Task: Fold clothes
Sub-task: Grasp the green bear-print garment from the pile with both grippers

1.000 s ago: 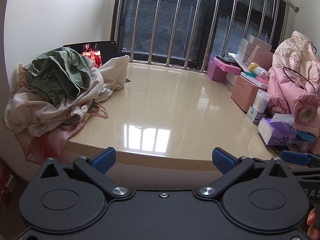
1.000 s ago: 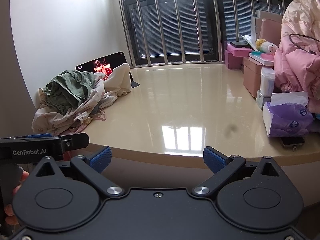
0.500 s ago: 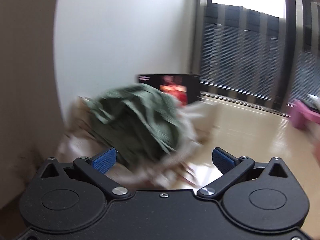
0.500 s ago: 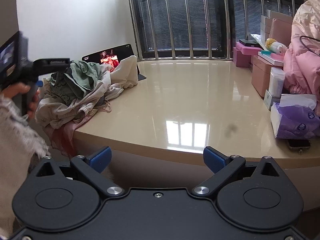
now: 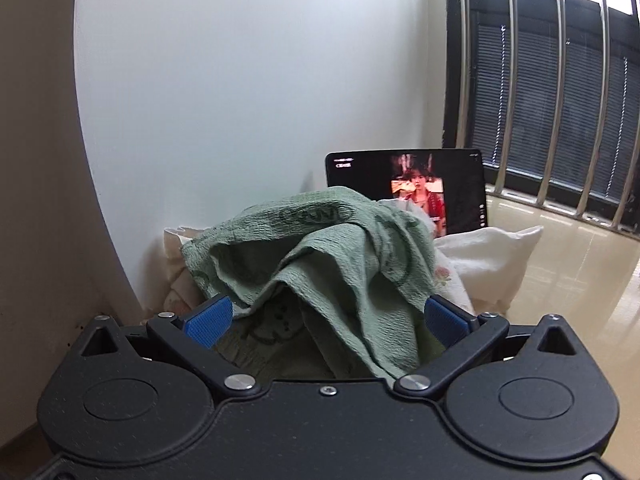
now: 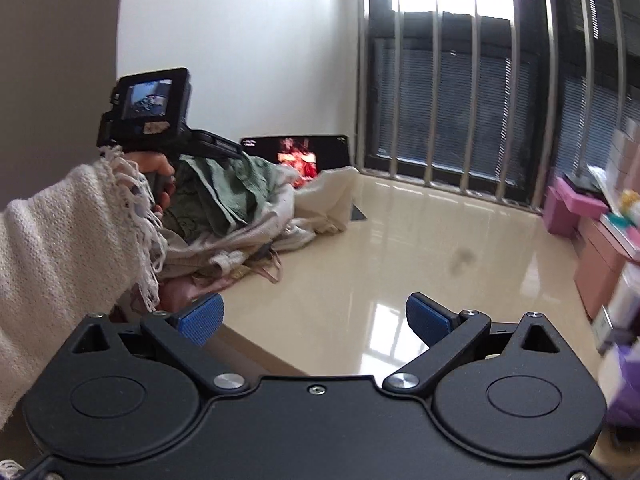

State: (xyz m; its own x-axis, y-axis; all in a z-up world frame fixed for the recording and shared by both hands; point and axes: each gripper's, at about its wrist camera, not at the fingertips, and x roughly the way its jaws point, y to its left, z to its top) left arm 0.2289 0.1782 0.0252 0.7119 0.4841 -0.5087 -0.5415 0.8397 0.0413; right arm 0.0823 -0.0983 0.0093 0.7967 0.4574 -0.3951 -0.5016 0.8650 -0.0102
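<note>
In the left wrist view, the left gripper [image 5: 326, 318] is spread wide, its blue-padded fingers [image 5: 209, 320] on either side of a fold of the green garment [image 5: 320, 248], which droops between them without being pinched. A dark oval print with lettering sits near the top of that garment, but the letters are too crumpled to read, and fainter dark doodles show on the cloth lower down. The green garment tops a pile of clothes [image 6: 240, 224] heaped at the left end of the glossy cream tabletop [image 6: 400, 264], against the white wall [image 5: 240, 80]. A cream cloth [image 5: 488, 264] lies just right of the green one. Behind the pile a tablet [image 5: 404, 192] stands upright and shows a video of a person in red; the small white text at its upper left corner is not legible. In the right wrist view, the right gripper [image 6: 314, 320] hangs over the near edge of the tabletop with its jaws wide apart and nothing between them. Farther off, the person's left hand [image 6: 158, 176], in a fringed white knit sleeve [image 6: 68, 224], grips the other tool's handle at the pile. A barred window [image 6: 500, 100] backs the tabletop, and pink boxes [image 6: 576, 208] stand at the far right.
</note>
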